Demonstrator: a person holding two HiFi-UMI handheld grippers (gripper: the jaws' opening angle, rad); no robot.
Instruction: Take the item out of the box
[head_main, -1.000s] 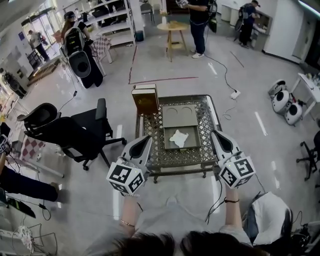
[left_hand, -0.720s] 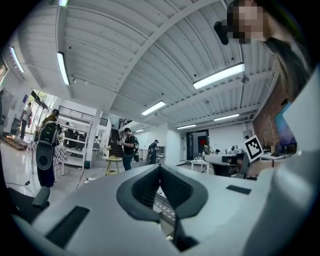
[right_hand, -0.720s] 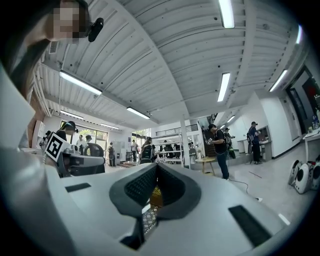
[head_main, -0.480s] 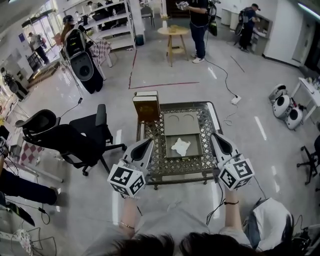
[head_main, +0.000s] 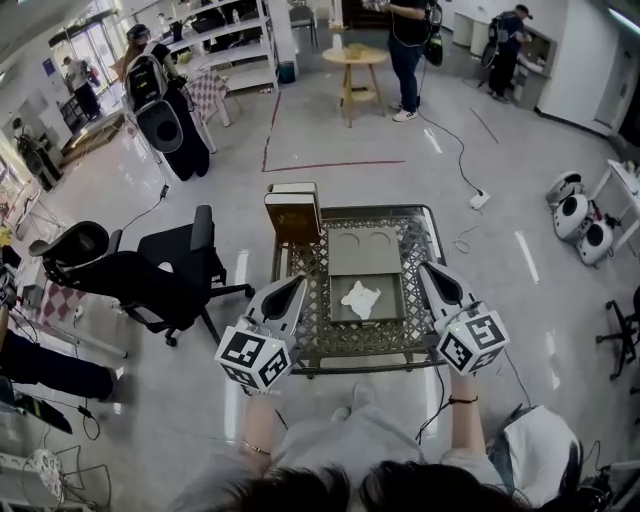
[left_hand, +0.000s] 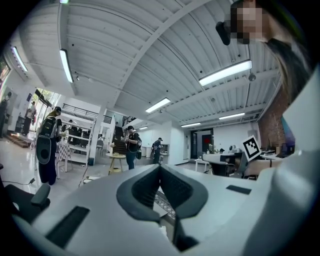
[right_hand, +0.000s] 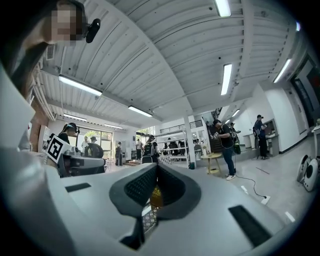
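A shallow grey box (head_main: 385, 305) lies open on the lattice-topped table (head_main: 420, 240), its lid (head_main: 363, 250) flat behind it. A crumpled white item (head_main: 361, 298) rests inside the box. My left gripper (head_main: 297, 280) hovers at the table's near left corner and my right gripper (head_main: 428, 268) at its near right side. Both are above and clear of the box. The left gripper view shows the left gripper (left_hand: 160, 167) with its jaws closed together and nothing between them. The right gripper (right_hand: 157, 167) is likewise shut and empty in its own view.
A brown box (head_main: 292, 212) stands upright on the table's far left corner. A black office chair (head_main: 130, 265) sits to the left. A cable (head_main: 455, 150) crosses the floor beyond, white robots (head_main: 580, 215) stand at right, and people stand by a round wooden table (head_main: 358, 60).
The head view has shifted a little, so the table sits slightly lower in frame. Both grippers hold the same pose, shut. The white item has not moved.
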